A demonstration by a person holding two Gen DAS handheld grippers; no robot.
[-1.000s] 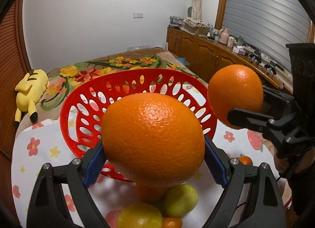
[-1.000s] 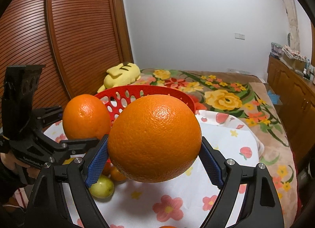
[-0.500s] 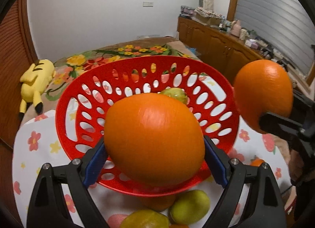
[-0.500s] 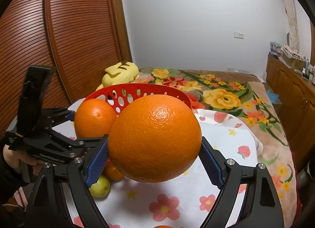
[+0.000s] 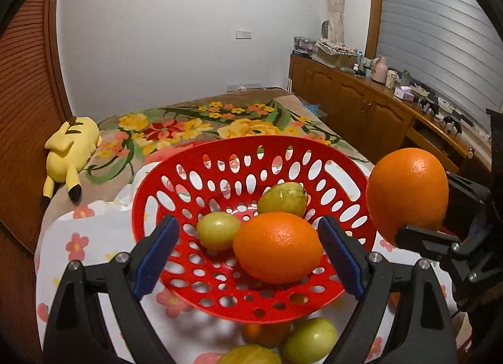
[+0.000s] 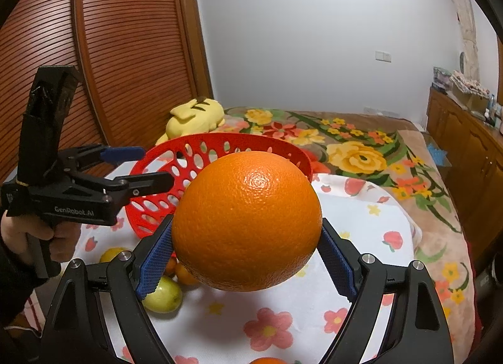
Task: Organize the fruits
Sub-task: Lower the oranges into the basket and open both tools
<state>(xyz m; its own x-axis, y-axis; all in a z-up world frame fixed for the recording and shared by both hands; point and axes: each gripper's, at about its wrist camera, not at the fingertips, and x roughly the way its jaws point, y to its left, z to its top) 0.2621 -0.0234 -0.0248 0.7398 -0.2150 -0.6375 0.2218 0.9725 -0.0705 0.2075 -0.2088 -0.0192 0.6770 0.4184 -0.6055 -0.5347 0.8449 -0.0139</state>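
Observation:
A red perforated basket point(image 5: 188, 187) stands on the flowered tablecloth and shows in the right wrist view point(image 6: 201, 147) too. An orange point(image 5: 278, 247) lies in it beside a green pear point(image 5: 283, 198) and a green round fruit point(image 5: 218, 229). My left gripper point(image 5: 248, 254) is open and empty above the basket; it appears in the right wrist view point(image 6: 141, 167). My right gripper point(image 6: 246, 252) is shut on a second orange point(image 6: 246, 221), held in the air right of the basket, seen also from the left wrist point(image 5: 407, 195).
Loose green and small orange fruits point(image 5: 309, 343) lie on the cloth in front of the basket, also in the right wrist view point(image 6: 165, 298). A yellow plush toy point(image 5: 70, 147) lies on the flowered bed behind. Wooden cabinets point(image 5: 361, 106) line the right wall.
My left gripper moved over the basket, opened and let its orange go into the basket. The right gripper kept hold of its orange and stayed about where it was.

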